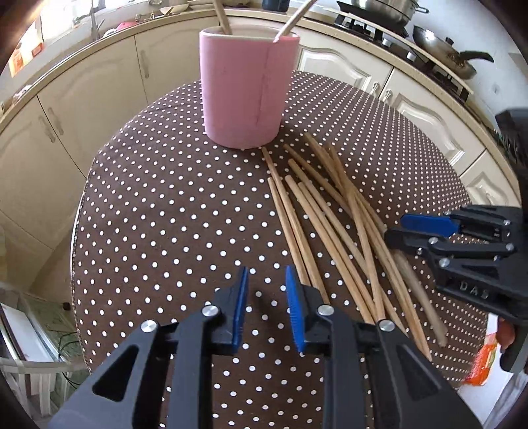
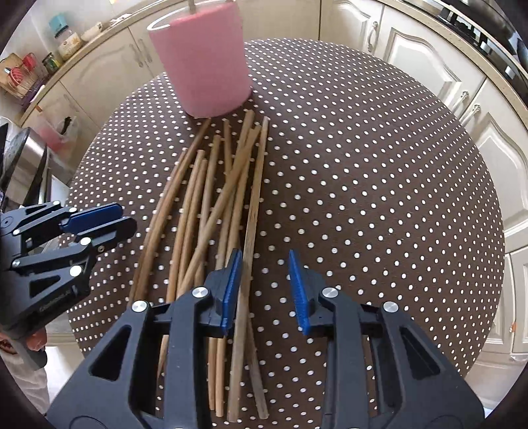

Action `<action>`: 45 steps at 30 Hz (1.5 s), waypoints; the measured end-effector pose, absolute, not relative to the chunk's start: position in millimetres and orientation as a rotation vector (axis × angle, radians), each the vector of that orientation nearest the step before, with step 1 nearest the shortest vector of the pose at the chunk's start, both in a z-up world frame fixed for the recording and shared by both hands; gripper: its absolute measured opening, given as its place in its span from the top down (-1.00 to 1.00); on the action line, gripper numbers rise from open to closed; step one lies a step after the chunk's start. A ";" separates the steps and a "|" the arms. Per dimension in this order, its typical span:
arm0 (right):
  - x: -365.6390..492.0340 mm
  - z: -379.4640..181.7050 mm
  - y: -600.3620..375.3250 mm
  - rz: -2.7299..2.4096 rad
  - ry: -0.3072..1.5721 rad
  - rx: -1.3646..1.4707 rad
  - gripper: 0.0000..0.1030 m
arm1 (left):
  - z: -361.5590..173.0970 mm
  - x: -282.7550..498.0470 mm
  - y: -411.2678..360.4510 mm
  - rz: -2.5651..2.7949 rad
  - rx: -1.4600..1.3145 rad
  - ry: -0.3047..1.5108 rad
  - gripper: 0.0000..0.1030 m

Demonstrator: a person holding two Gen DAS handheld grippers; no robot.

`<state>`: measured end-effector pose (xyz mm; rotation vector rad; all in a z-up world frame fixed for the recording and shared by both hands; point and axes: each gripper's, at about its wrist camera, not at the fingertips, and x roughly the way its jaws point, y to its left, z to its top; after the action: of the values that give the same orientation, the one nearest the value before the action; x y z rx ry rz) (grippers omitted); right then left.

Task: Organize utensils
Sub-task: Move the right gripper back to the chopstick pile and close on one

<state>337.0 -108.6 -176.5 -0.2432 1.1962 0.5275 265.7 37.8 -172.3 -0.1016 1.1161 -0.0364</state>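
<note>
Right wrist view: a loose heap of wooden chopsticks (image 2: 211, 214) lies on a round table under a brown polka-dot cloth (image 2: 379, 198), their long axes running roughly from the camera toward a pink holder (image 2: 201, 62) that stands upright at the heap's far end, its base just beside the nearest tips. The rightmost stick (image 2: 254, 211) passes up between the jaws of the right gripper (image 2: 264, 280), close against the left blue pad (image 2: 231, 283) and clear of the right one, so the jaws stand partly apart with nothing clamped. The gripper points steeply down over the near ends, and the sticks' length lines up with its pointing direction, so a grasp across that stick looks the likeliest next move. Seen from the left wrist, the heap (image 1: 333, 224) lies to the right of the left gripper (image 1: 267, 297), whose narrow gap shows only cloth; it grasps nothing. Two sticks (image 1: 290, 23) already stand in the pink holder (image 1: 247, 89). The right gripper (image 1: 412, 227) reaches in from the right edge over the pile, making the right hand plainly the nearer one. Cream kitchen cabinets (image 1: 82, 109) and a stove with pans (image 1: 442, 49) ring the table.
</note>
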 end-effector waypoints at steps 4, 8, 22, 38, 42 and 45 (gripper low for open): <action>341.5 -177.1 -110.7 0.518 1.207 -0.250 0.47 | -177.7 272.7 27.2 -0.014 -0.073 1.127 0.55; 341.9 -180.5 -111.1 0.513 1.216 -0.250 0.48 | -179.6 278.8 17.7 0.010 -0.029 1.141 0.55; 348.3 -181.3 -121.5 0.538 1.213 -0.217 0.48 | -179.9 286.8 8.9 -0.039 -0.061 1.162 0.51; 348.0 -178.8 -123.5 0.553 1.211 -0.187 0.48 | -177.5 279.1 -2.8 -0.053 -0.037 1.169 0.50; 347.7 -177.4 -124.5 0.555 1.209 -0.185 0.48 | -177.8 280.0 -10.4 -0.041 -0.034 1.157 0.50; 347.9 -177.3 -123.8 0.556 1.213 -0.189 0.48 | -177.8 282.8 -15.1 -0.031 -0.031 1.168 0.48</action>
<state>347.9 -123.8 -177.3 -0.1890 1.2131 0.5555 282.8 -15.1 -177.8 -0.0310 1.1679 -0.0308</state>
